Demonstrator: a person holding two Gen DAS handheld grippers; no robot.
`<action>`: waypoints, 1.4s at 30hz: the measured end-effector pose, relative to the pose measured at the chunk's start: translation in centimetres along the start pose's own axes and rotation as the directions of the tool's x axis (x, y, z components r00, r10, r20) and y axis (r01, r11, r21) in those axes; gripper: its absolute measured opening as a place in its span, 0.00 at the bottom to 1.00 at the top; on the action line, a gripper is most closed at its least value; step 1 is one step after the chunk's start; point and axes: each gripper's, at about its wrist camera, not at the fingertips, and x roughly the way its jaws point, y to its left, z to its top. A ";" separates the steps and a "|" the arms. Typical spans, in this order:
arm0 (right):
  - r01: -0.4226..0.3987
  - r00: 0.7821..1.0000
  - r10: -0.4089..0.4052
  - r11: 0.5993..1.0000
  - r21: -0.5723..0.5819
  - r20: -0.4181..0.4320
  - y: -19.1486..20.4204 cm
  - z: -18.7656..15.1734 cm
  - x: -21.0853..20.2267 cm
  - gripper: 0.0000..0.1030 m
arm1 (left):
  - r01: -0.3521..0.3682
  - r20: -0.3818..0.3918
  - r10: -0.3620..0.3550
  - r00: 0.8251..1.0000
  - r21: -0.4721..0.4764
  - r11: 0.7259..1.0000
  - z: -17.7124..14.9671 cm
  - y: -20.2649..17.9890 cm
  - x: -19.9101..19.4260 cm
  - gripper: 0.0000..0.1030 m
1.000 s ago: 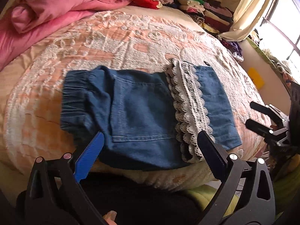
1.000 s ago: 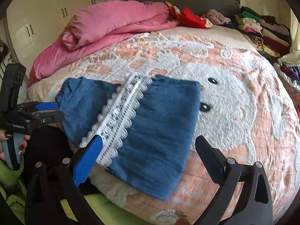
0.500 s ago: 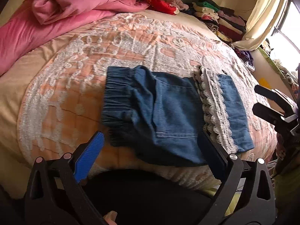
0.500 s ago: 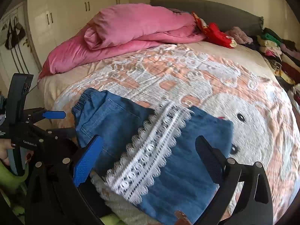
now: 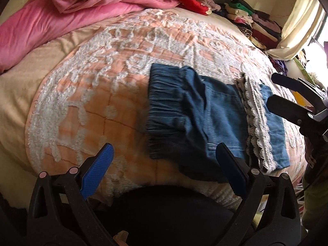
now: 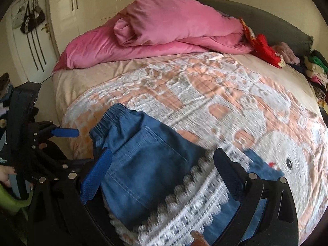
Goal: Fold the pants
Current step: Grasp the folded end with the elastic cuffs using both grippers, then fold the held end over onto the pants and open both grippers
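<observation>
Blue denim pants (image 5: pixel 196 114) with a white lace trim (image 5: pixel 256 123) lie folded on the bed near its front edge, elastic waistband to the left. They also show in the right wrist view (image 6: pixel 143 164), with the lace trim (image 6: pixel 194 201) blurred. My left gripper (image 5: pixel 164 164) is open and empty, to the left of the pants' waistband end. My right gripper (image 6: pixel 162 170) is open and empty, low over the pants. It appears at the right edge of the left wrist view (image 5: pixel 291 94); the left gripper appears at the left of the right wrist view (image 6: pixel 59 135).
The bed carries a peach and white bedspread (image 5: pixel 102 86). A pink duvet (image 6: pixel 164 26) is heaped at the head. Stacked clothes (image 5: pixel 254 24) lie at the far right. A wardrobe and door (image 6: pixel 37 30) stand to the left.
Both grippers have swung to the left: the pants shifted right in both views. The right gripper has moved closer over the pants. Both stayed open.
</observation>
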 end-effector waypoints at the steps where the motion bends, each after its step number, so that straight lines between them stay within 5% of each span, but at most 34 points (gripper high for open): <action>1: -0.007 1.000 0.007 1.000 -0.007 -0.002 0.2 0.4 0.4 0.96 | -0.003 -0.004 0.003 1.000 -0.010 1.000 0.0 0.4 0.2 0.91; 13: -0.118 0.988 0.110 0.990 -0.075 -0.104 1.9 3.6 5.5 0.96 | 0.109 -0.024 -0.112 0.993 -0.103 0.989 0.2 2.4 1.3 0.90; 19: -0.176 0.972 0.157 0.979 -0.099 -0.176 2.7 5.1 9.1 0.96 | 0.205 -0.068 -0.214 0.974 -0.118 0.972 0.3 1.7 2.7 0.51; 29: -0.317 0.917 0.286 0.946 -0.071 -0.277 3.4 4.7 13.3 0.94 | 0.228 -0.091 -0.242 0.966 -0.140 0.964 0.0 2.1 3.2 0.50; 31: -0.343 0.908 0.314 0.938 -0.059 -0.277 3.4 4.5 13.5 0.85 | 0.226 -0.096 -0.241 0.966 -0.140 0.964 0.1 2.2 3.3 0.50; 33: -0.396 0.888 0.370 0.917 -0.047 -0.273 3.5 4.3 13.5 0.60 | 0.224 -0.100 -0.238 0.966 -0.139 0.965 0.0 2.2 3.3 0.50; 36: -0.417 0.885 0.394 0.908 -0.046 -0.247 3.4 4.2 12.7 0.44 | 0.213 -0.102 -0.227 0.969 -0.130 0.968 0.1 1.8 3.3 0.50; 40: -0.449 0.876 0.442 0.894 0.011 -0.192 1.7 3.9 11.1 0.32 | 0.191 -0.092 -0.202 0.975 -0.111 0.975 0.3 1.3 2.9 0.50; 42: -0.469 0.869 0.470 0.882 0.043 -0.154 0.7 3.6 9.8 0.31 | 0.182 -0.083 -0.191 0.978 -0.112 0.977 0.4 1.1 2.7 0.62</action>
